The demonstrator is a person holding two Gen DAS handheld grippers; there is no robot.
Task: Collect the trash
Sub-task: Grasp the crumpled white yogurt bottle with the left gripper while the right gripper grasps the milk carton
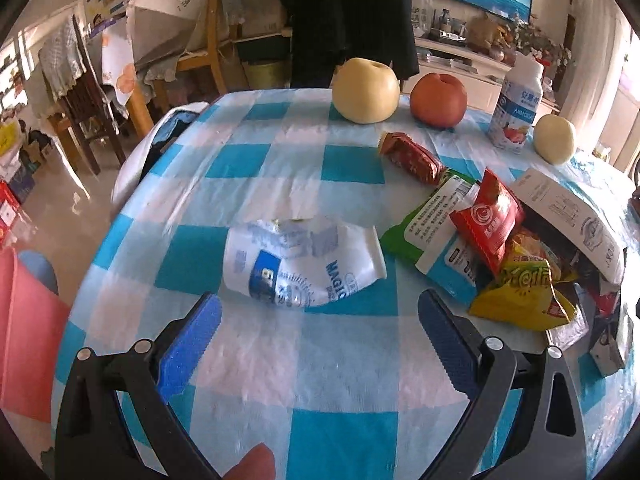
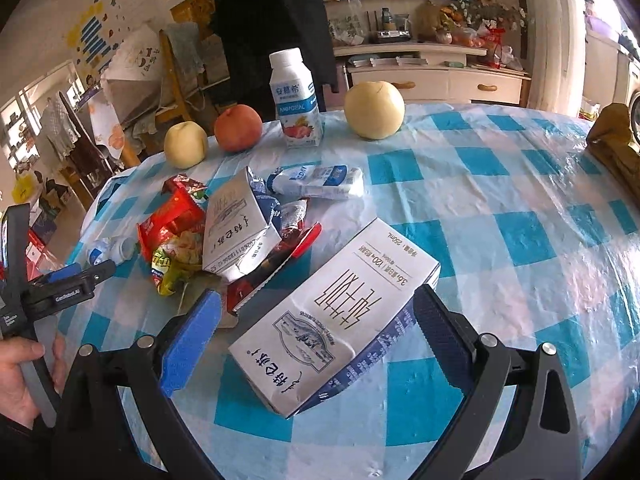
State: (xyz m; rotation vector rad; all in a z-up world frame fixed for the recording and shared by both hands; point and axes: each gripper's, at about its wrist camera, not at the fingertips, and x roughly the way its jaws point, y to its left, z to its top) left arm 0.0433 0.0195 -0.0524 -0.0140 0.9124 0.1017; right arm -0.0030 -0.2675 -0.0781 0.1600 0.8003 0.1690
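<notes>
A crumpled white-and-blue pouch [image 1: 304, 260] lies on the checked tablecloth [image 1: 280, 360], just ahead of my left gripper [image 1: 320, 336], which is open and empty. To its right sits a heap of trash: a green-and-white packet [image 1: 428, 232], a red packet [image 1: 488, 220], a yellow snack bag [image 1: 524, 292] and a white carton [image 1: 572, 216]. My right gripper [image 2: 316, 340] is open around a flat white milk carton [image 2: 340, 316] that rests on the table between its fingers. Beyond it the crushed carton [image 2: 236, 232] and red wrappers [image 2: 172, 216] form the same heap.
Two pale fruits [image 2: 374, 110] [image 2: 186, 144], a red apple [image 2: 238, 128] and a yogurt bottle [image 2: 296, 100] stand at the far edge. A separate red wrapper [image 1: 412, 158] and a white-blue pouch [image 2: 320, 182] lie nearby. A brown item [image 2: 616, 144] sits far right. The table drops off at left.
</notes>
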